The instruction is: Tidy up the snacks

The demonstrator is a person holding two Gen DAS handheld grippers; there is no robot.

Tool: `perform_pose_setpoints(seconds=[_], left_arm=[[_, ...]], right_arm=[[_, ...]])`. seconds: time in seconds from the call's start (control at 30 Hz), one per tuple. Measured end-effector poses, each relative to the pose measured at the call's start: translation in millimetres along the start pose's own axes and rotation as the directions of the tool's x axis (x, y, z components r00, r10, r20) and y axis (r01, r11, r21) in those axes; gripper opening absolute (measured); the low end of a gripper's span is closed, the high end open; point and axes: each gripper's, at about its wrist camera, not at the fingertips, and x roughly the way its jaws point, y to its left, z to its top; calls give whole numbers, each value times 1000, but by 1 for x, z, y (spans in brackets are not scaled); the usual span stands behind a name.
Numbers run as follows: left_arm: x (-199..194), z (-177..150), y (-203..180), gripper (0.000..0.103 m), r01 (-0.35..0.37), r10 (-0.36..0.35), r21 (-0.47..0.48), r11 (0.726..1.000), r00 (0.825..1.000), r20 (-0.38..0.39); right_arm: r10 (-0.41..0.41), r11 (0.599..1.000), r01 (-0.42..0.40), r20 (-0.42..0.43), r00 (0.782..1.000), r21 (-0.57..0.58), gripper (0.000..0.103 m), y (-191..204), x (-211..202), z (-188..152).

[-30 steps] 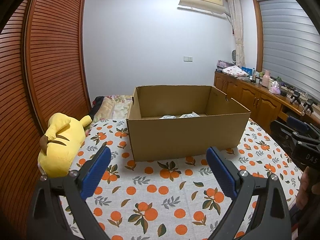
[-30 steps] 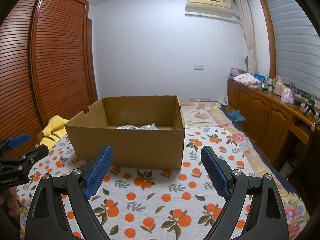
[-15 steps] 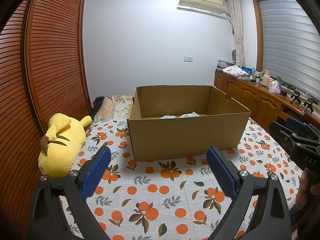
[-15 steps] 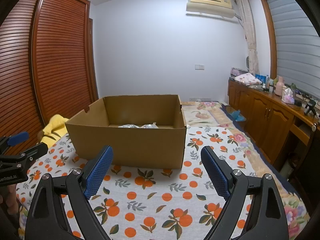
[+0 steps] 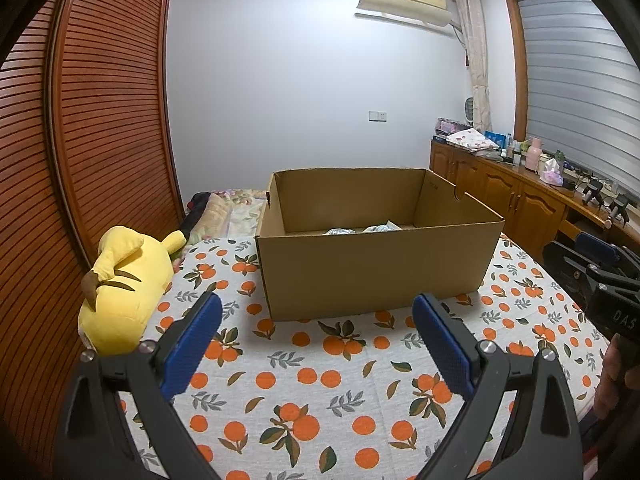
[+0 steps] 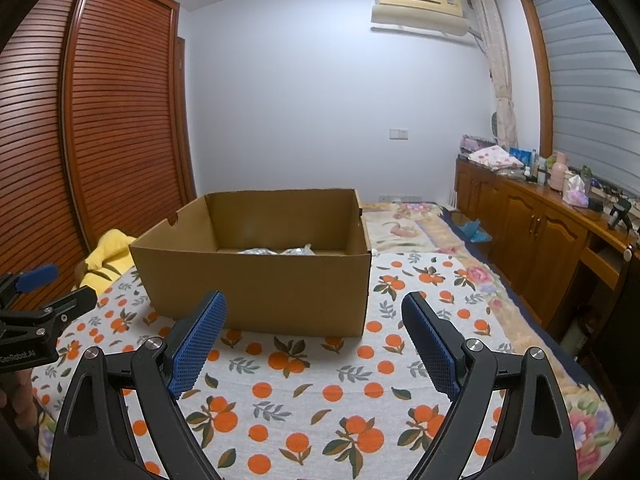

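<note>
An open brown cardboard box (image 5: 376, 268) (image 6: 260, 280) stands on a bed with an orange-print sheet. Silvery snack packets (image 5: 362, 230) (image 6: 276, 251) lie at its bottom, mostly hidden by the near wall. My left gripper (image 5: 318, 340) hovers in front of the box, open, nothing between its blue pads. My right gripper (image 6: 314, 338) also hangs before the box, open and empty. Each gripper shows at the edge of the other's view: the right gripper (image 5: 600, 264), the left gripper (image 6: 32, 296).
A yellow plush toy (image 5: 124, 284) lies at the bed's left edge by the slatted wooden wardrobe (image 5: 80, 160). A wooden sideboard (image 6: 540, 224) with bottles and clutter runs along the right wall. Folded bedding (image 6: 404, 220) lies behind the box.
</note>
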Motion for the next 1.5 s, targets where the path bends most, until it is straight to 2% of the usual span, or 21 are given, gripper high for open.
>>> perform_pose_setpoints(seconds=[1.5], left_arm=[[1,0,0,97,2,-2,6,1000,1000,9]], right_arm=[[-1,1000,1,-1,1000,5,92,-2,-1,-1]])
